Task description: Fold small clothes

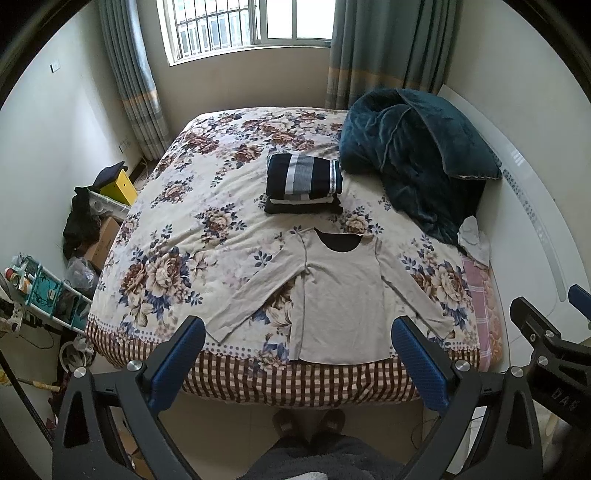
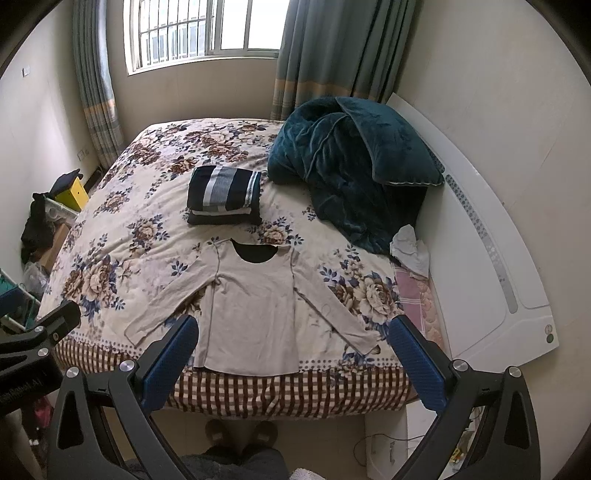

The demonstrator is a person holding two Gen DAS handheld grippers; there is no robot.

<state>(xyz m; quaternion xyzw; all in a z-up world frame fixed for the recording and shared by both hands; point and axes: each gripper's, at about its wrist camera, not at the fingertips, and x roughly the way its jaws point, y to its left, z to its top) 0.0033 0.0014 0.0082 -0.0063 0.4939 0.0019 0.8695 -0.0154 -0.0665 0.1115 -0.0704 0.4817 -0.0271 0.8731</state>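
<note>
Left wrist — left gripper spread wide, empty | right gripper likewise — above beige shirt

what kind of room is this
Most likely a home bedroom. A bed with a floral cover fills the room, a teal quilt is bunched by the white headboard, and a curtained window sits behind. A beige top lies spread out for folding.

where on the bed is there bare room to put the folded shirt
Free: floral bedspread left of the striped folded stack, up to the window end. Crowded: right side, with the teal plush blanket, and the near edge under the spread beige long-sleeved shirt.
</note>
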